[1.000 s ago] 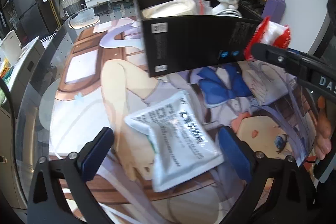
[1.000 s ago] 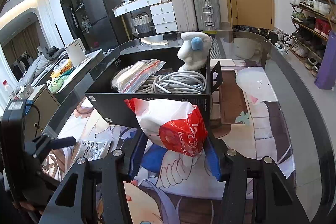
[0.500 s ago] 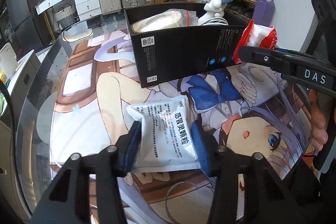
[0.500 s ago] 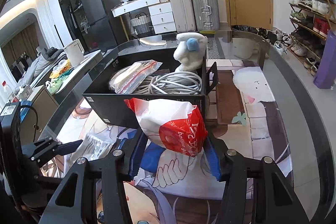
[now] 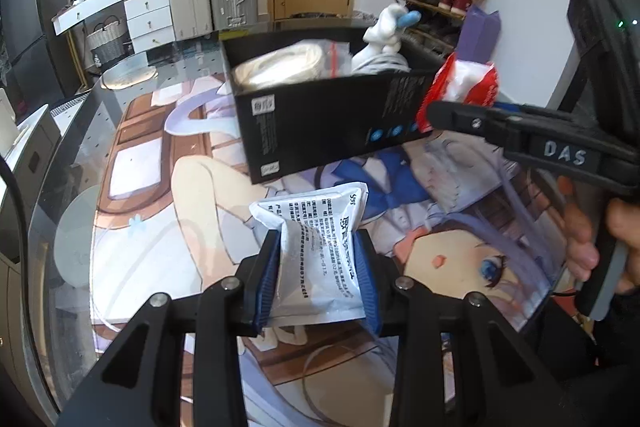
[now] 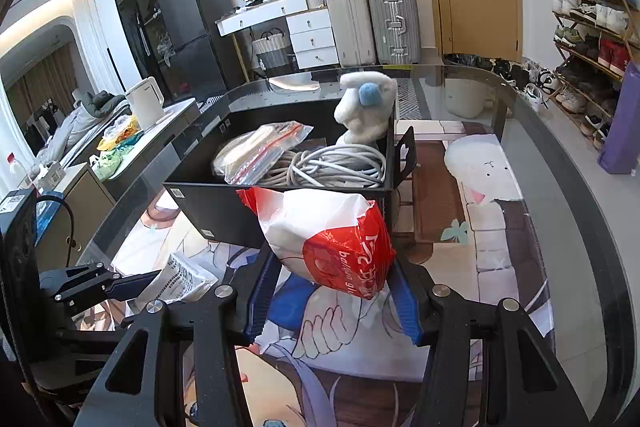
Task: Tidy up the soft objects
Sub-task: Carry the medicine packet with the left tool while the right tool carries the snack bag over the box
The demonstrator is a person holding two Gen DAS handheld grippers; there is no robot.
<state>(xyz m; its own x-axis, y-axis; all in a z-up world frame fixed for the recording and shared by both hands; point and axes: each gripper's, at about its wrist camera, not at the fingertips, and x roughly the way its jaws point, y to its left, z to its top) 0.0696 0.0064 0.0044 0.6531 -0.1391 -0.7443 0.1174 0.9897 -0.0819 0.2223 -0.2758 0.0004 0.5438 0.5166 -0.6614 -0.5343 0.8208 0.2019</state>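
Note:
My left gripper (image 5: 318, 267) is shut on a white printed pouch (image 5: 320, 247) and squeezes it just above the picture mat; it also shows in the right wrist view (image 6: 182, 279). My right gripper (image 6: 330, 287) is shut on a red and white bag (image 6: 328, 239) and holds it up in front of a black box (image 6: 216, 203). The bag also shows in the left wrist view (image 5: 464, 83), beside the box (image 5: 320, 131). The box holds a white plush toy (image 6: 366, 107), a coiled grey cable (image 6: 336, 167) and a clear zip bag (image 6: 256, 151).
The glass table (image 6: 568, 195) carries a printed picture mat (image 5: 168, 227). Suitcases (image 6: 372, 19), a white drawer unit (image 6: 312, 35) and a shoe rack (image 6: 592, 27) stand beyond the table. A white kettle (image 6: 144, 103) is on a counter at the left.
My left gripper has closed on the white pouch, crumpling it, and lifted it a little. My right gripper has kept holding the red and white bag near the box.

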